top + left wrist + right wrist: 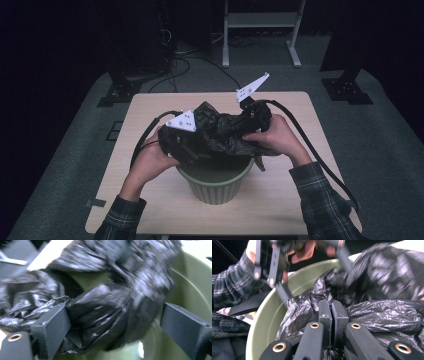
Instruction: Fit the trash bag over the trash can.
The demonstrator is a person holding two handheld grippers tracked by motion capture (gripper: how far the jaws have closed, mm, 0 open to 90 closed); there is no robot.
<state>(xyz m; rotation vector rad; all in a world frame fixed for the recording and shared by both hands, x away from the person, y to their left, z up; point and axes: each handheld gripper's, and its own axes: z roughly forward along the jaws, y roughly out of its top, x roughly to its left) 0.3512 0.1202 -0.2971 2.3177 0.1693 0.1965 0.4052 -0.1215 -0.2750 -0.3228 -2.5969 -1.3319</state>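
While the crumpled black plastic bin bag (220, 131) bunches above the mouth of the pale green ribbed plastic waste bin (216, 182), we judge the work to be lining the bin, at the stage of spreading the bag open. It sits heaped over the rim, part of it sagging into the bin, none of it yet folded over the edge.

Our right gripper (331, 315) has its jaws pressed together on a fold of the film, pinning that side in place. Our left gripper (112, 322) stands wide, a bulge of the bag lying between its jaws; one jaw touches the plastic, the other stands apart from it, so we count it as not gripping.

Beneath the bin is the light wooden table (150, 107), and beyond it a grey carpeted floor (75, 150).

Next, we think, the left gripper needs to close on a free edge of the opening and draw it away from the right, so the mouth can be stretched over the rim.
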